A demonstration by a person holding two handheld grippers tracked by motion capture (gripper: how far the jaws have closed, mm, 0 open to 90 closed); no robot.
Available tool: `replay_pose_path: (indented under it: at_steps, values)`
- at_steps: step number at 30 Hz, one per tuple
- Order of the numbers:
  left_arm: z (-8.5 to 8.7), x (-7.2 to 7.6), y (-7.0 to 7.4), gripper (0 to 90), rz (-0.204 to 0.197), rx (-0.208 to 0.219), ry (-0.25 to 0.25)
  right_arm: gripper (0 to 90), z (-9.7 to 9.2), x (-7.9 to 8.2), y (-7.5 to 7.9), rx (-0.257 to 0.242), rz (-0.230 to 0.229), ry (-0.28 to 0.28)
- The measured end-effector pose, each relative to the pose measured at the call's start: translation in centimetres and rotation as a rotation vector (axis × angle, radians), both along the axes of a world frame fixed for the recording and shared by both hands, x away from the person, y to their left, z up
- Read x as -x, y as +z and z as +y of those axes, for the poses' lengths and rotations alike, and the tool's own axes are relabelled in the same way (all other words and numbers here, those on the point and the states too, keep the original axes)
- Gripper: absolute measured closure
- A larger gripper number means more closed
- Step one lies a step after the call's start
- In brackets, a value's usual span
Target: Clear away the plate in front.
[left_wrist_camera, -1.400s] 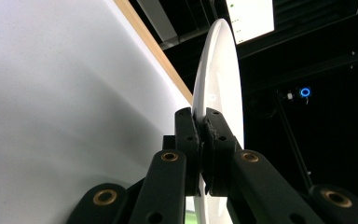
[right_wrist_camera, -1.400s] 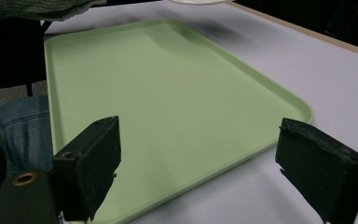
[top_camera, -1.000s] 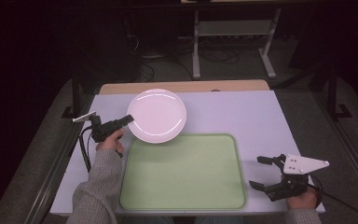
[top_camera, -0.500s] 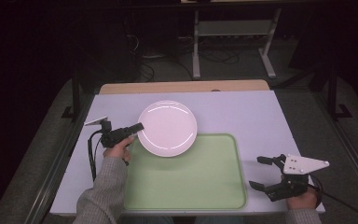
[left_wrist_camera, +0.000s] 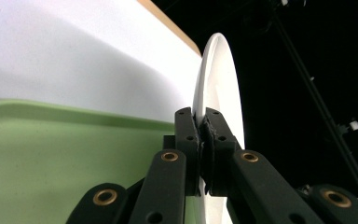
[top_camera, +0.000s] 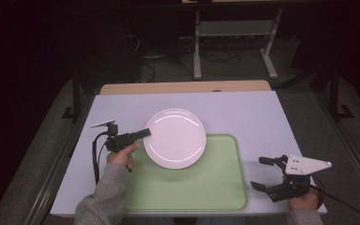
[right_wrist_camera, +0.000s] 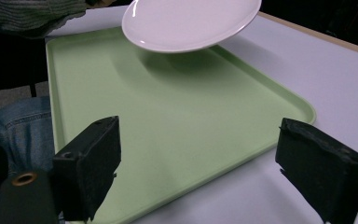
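A round white plate (top_camera: 174, 138) hangs in the air over the far left part of the green tray (top_camera: 215, 187). My left gripper (top_camera: 144, 133) is shut on the plate's left rim. In the left gripper view the plate (left_wrist_camera: 219, 84) shows edge-on, pinched between the two black jaws, with the tray (left_wrist_camera: 51, 158) below. From the right gripper view the plate (right_wrist_camera: 191, 21) floats above the tray (right_wrist_camera: 168, 121), casting a shadow on it. My right gripper (top_camera: 264, 172) stands open near the table's front right corner, just right of the tray, with nothing between its jaws.
The white table (top_camera: 243, 112) carries the tray at its front middle. A wooden board edge (top_camera: 183, 87) runs along the far side. Beyond it a metal stand (top_camera: 234, 33) and cables sit on the dark floor. A sleeve (top_camera: 105, 197) reaches in at the front left.
The left gripper has carried the plate to the right and toward me, from the bare table onto the tray's far left part. The right gripper has stayed put.
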State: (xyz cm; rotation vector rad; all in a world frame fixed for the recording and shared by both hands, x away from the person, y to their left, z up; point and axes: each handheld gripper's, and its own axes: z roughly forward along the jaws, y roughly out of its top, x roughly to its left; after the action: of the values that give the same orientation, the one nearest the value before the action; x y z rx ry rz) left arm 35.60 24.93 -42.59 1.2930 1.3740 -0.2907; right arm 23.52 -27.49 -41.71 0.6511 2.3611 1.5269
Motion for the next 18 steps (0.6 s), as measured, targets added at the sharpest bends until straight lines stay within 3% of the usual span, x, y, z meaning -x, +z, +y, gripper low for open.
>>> replay_pose_path:
  at_steps: [13,16,18]
  values:
    - [-1.6,1.4,-0.3,86.1,0.021,-0.105,-0.095,13.2,0.0,0.0,0.0,0.001,-0.002,0.004]
    - [-1.8,1.7,-0.7,86.3,0.034,-0.156,-0.112,13.2,0.0,0.0,0.0,0.001,-0.002,0.006]
    - [-1.5,1.9,-1.1,86.6,0.047,-0.147,-0.113,13.2,0.1,0.1,0.0,0.000,-0.003,0.006]
